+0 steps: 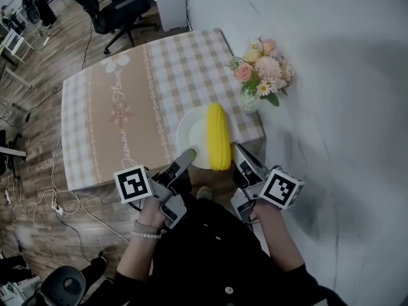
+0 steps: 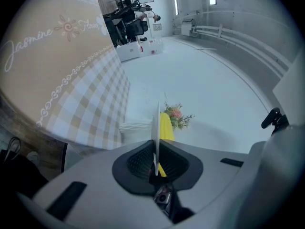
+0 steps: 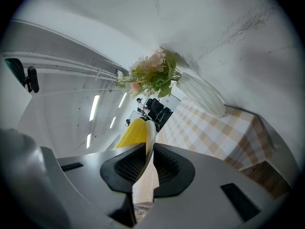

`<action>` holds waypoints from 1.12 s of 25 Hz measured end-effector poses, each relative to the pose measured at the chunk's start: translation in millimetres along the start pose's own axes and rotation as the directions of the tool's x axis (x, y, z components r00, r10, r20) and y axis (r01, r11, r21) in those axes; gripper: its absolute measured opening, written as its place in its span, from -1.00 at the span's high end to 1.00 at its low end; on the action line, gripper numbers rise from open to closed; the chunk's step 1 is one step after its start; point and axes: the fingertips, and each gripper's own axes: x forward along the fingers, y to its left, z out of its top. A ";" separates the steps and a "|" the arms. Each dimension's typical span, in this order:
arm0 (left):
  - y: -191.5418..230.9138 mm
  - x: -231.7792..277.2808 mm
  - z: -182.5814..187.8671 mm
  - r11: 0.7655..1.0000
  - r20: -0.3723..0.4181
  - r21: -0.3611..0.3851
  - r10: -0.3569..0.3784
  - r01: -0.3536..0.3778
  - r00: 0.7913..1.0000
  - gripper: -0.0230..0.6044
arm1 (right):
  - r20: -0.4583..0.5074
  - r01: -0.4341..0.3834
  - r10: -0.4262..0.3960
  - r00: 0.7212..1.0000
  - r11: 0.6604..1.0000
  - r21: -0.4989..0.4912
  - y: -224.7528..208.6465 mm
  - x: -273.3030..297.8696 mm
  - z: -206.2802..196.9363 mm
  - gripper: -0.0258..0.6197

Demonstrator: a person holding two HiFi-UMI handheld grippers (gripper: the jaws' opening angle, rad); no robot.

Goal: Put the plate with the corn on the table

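A white plate (image 1: 191, 134) carrying a yellow corn cob (image 1: 218, 136) is over the near right corner of the checked table (image 1: 127, 107); I cannot tell whether it rests on the cloth. My left gripper (image 1: 185, 160) is shut on the plate's near left rim and my right gripper (image 1: 238, 154) on its near right rim. In the left gripper view the plate rim (image 2: 155, 128) stands edge-on between the pads of the left gripper (image 2: 156, 151), with the corn (image 2: 166, 129) behind it. In the right gripper view the right gripper (image 3: 147, 163) pinches the rim (image 3: 149, 144) beside the corn (image 3: 132, 132).
A vase of pink and white flowers (image 1: 261, 74) stands at the table's right edge, just beyond the plate. A grey wall (image 1: 331, 75) runs close along the right. Office chairs (image 1: 121, 5) stand at the far end, and cables (image 1: 38, 196) lie on the wooden floor to the left.
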 end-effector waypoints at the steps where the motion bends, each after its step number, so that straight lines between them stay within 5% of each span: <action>1: -0.3 1.3 -0.4 1.000 -0.002 0.000 0.001 -0.001 1.000 0.82 | 0.000 0.010 -0.010 1.000 1.000 0.002 -2.3 -1.2 0.4 0.68; 28: 31.9 33.8 30.3 0.997 -0.112 0.025 0.074 -0.071 0.991 0.84 | 0.022 0.167 -0.167 0.986 0.986 -0.024 -42.0 21.2 7.9 0.67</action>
